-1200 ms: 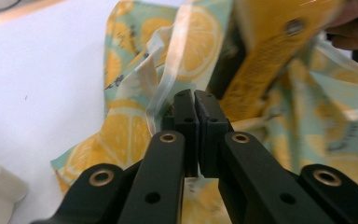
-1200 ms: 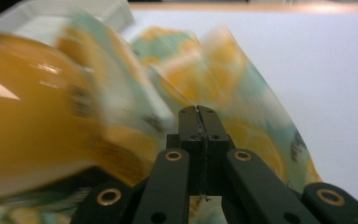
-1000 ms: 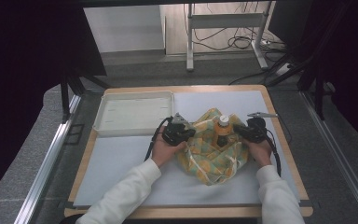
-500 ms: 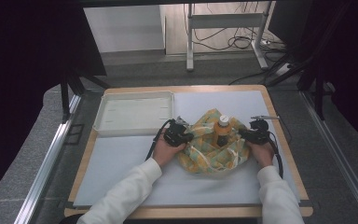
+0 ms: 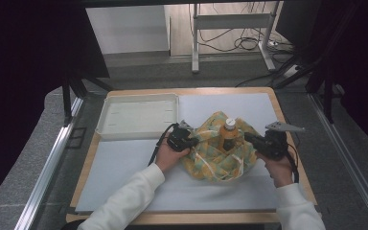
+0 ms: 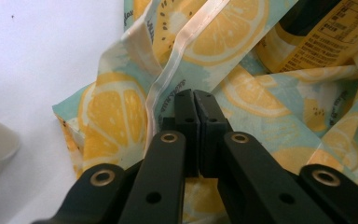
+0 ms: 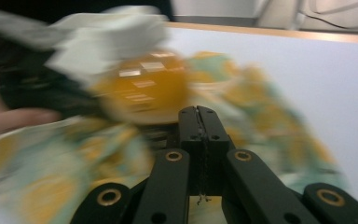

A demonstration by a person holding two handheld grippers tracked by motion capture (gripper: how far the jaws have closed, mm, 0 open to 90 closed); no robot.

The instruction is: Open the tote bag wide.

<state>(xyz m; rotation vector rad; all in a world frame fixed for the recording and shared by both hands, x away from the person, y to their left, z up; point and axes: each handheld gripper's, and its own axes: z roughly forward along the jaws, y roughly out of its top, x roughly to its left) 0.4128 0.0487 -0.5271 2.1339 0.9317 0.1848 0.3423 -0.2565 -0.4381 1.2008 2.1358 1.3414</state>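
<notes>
- Seen from the high view, a lemon-print cloth [image 5: 218, 153] lay bunched on the white mat of the counter [image 5: 124, 167], gathered around an upright orange bottle [image 5: 228, 135] with a white cap. The left hand-held gripper [image 5: 191, 140] sat at the cloth's left edge and the right hand-held gripper [image 5: 250, 139] at its right edge, each held by a hand in a white sleeve. A shallow white tray [image 5: 139, 116] stood on the counter behind the left hand-held gripper, just apart from the cloth.
- Along the left hand-held gripper [image 6: 195, 99], the two black jaws were pressed together over the cloth [image 6: 121, 107], right beside a pale hem band; whether fabric was actually pinched between them could not be told. The bottle's yellow label [image 6: 340, 35] showed at the upper right, lying against the folds.
- Along the right hand-held gripper [image 7: 198, 114], the picture was heavily blurred. The jaws were clenched together, with a thread of fabric showing low in the seam, so they appeared to grasp the cloth [image 7: 65, 154]. The orange bottle [image 7: 144, 86] stood just beyond the tips.
</notes>
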